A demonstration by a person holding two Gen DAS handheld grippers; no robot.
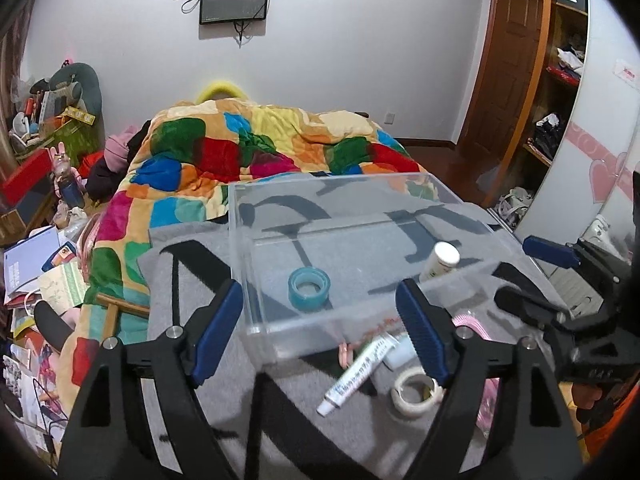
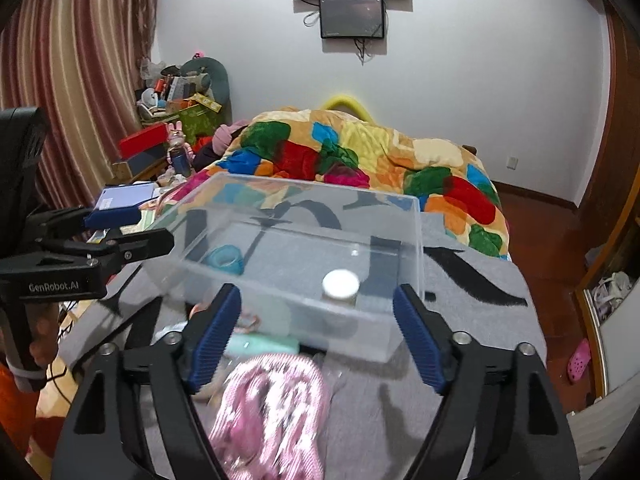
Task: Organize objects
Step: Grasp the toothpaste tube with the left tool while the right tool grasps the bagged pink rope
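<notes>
A: Nearest, left wrist view. Left gripper (image 1: 320, 336), jaws spread wide, nothing between them. Just beyond: white tube (image 1: 358, 372) lying flat on the grey blanket (image 1: 192, 280), white tape roll (image 1: 416, 394) beside it to the right.

B: Right wrist view, nearest. Right gripper (image 2: 316, 334), jaws released too, empty. A pink striped pouch (image 2: 272, 408) lies blurred under them; can't tell more.

A: Next out, the clear box (image 1: 344, 248) sits on the blanket. Inside: blue tape roll (image 1: 309, 288) flat near the front wall, white-capped bottle (image 1: 440, 260) at the right side, tilted.

B: Same bottle upright-looking from here, near the front wall. A mint-green item by the box front, too blurred to name.

A: Beyond, patchwork quilt (image 1: 240, 152) bunched on the bed.

B: Farthest, a dark screen (image 2: 352, 18) on the white wall.
</notes>
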